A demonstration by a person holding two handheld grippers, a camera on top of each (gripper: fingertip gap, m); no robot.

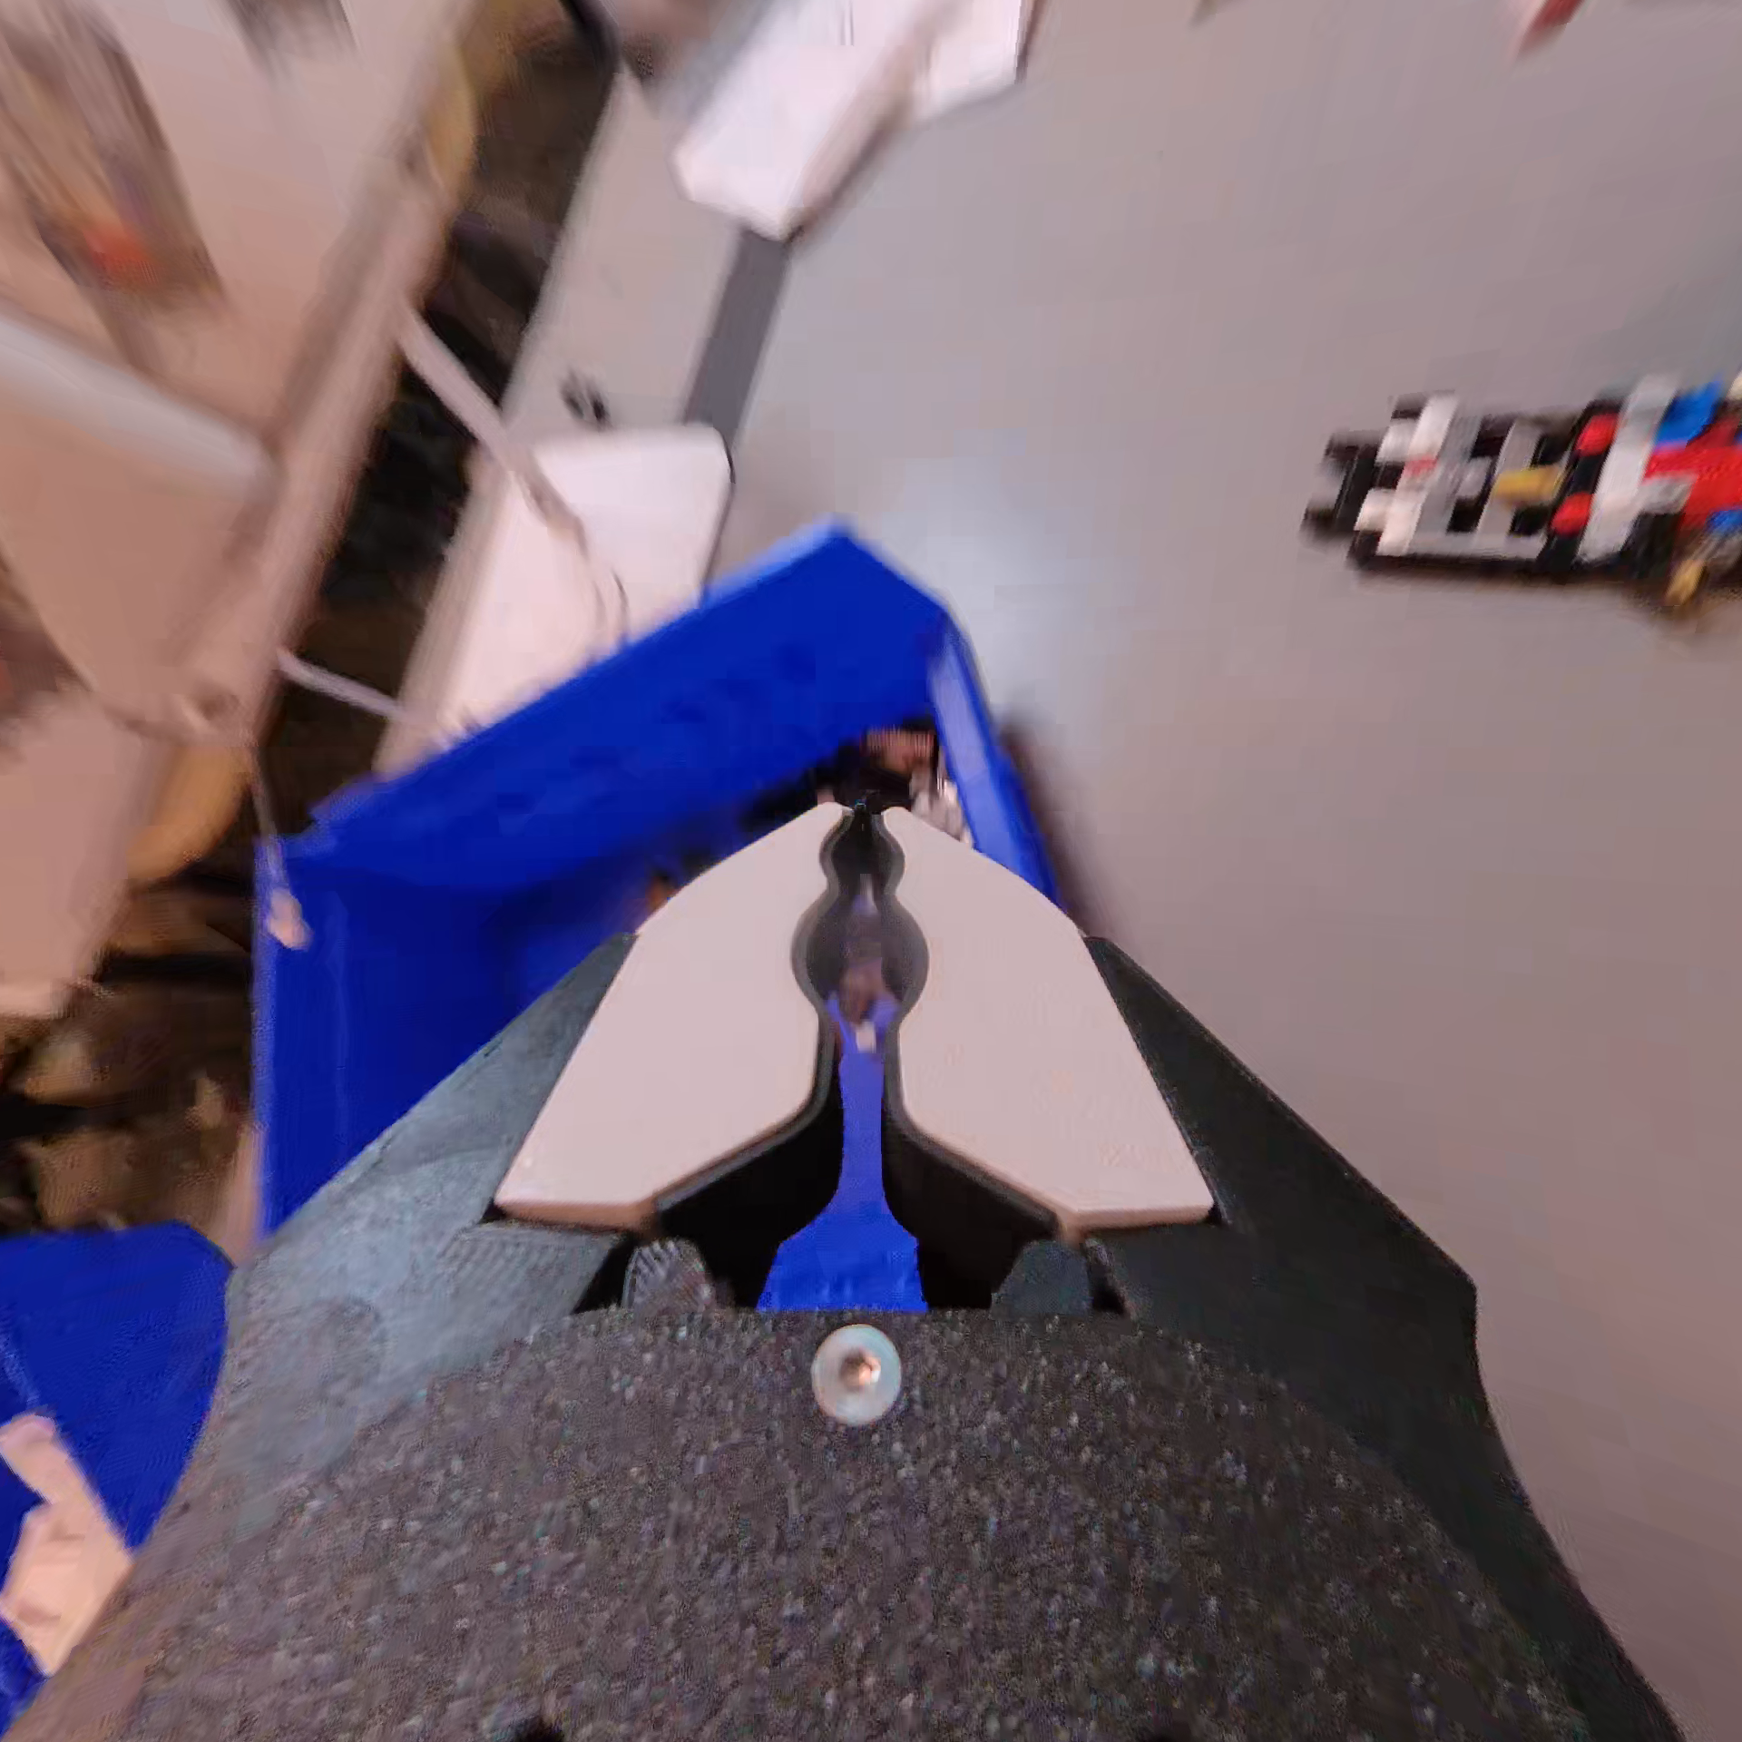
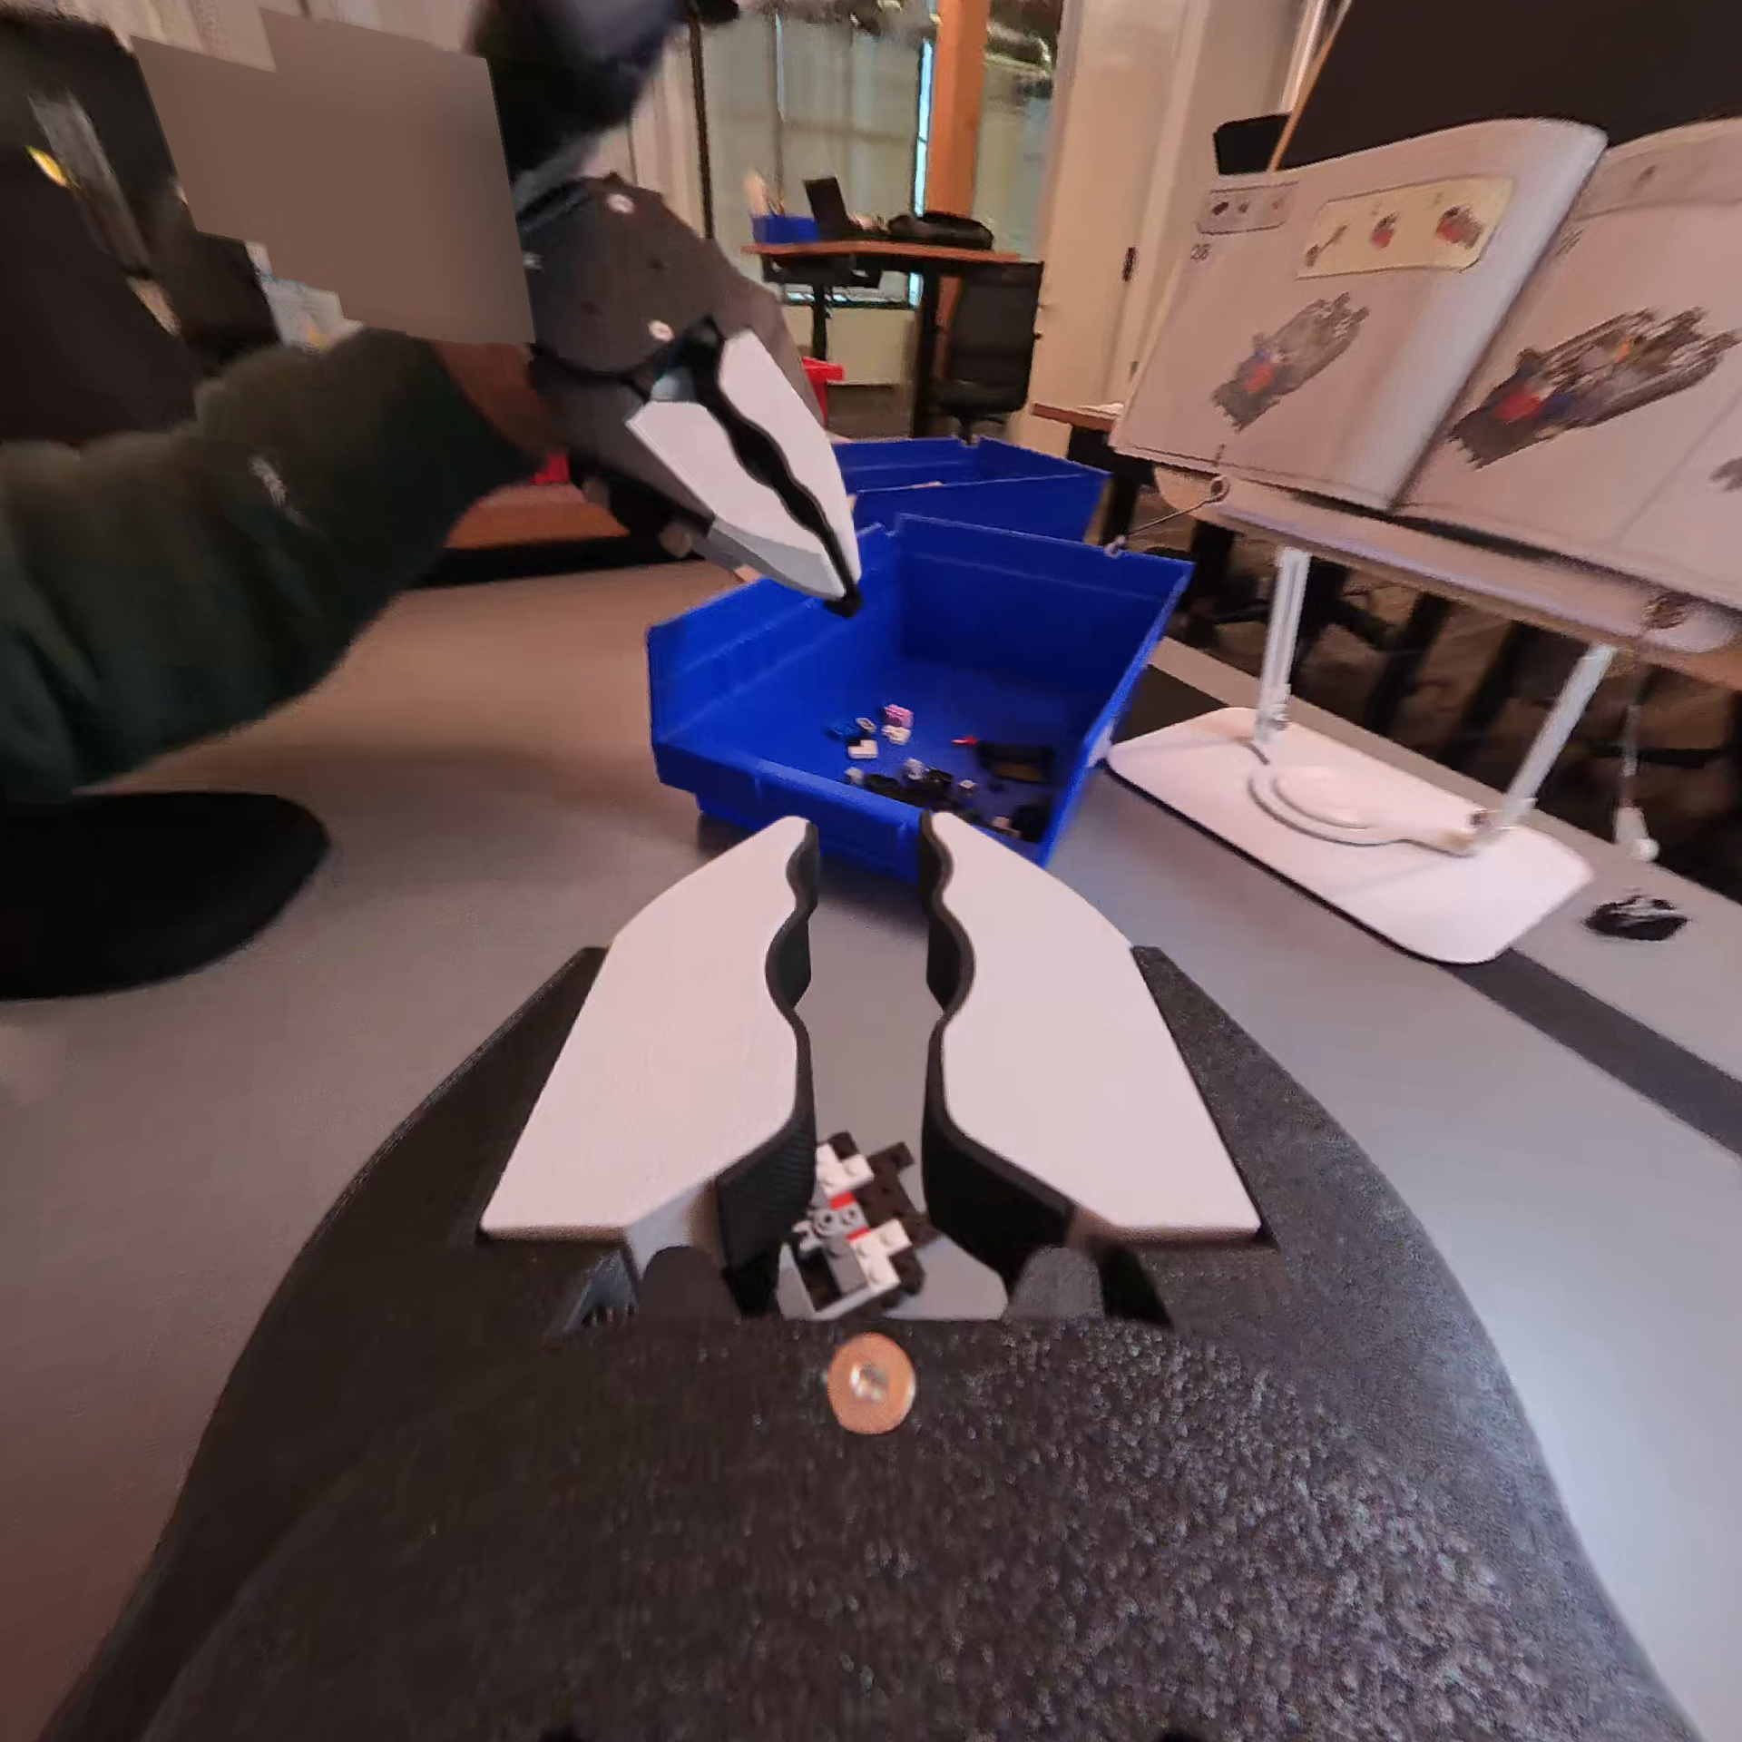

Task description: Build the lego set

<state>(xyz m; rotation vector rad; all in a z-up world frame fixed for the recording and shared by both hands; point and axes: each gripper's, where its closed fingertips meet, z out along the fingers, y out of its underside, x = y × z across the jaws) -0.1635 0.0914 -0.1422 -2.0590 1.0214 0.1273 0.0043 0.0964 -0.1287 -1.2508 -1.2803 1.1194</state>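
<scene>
My left gripper (image 1: 860,815) is shut, and a small black piece (image 1: 860,804) sticks out at its fingertips. It hovers over the blue bin (image 1: 566,848). The right wrist view shows the same left gripper (image 2: 839,589) above the bin's (image 2: 1018,603) left rim, with the black piece (image 2: 846,604) pinched at its tips. Several small loose bricks (image 2: 943,768) lie on the bin floor. My right gripper (image 2: 867,834) is open with nothing between its pads, just in front of the bin. A small black, grey and white brick model (image 2: 848,1225) lies on the table under its finger bases.
The brick model also shows in the left wrist view (image 1: 1546,500), on the grey table. An open instruction booklet (image 2: 1414,330) rests on a white stand (image 2: 1348,829) to the right. A second blue bin (image 2: 980,471) stands behind. A person's dark sleeve (image 2: 188,566) reaches in from the left. Tip to tip, the grippers are about 15 cm apart.
</scene>
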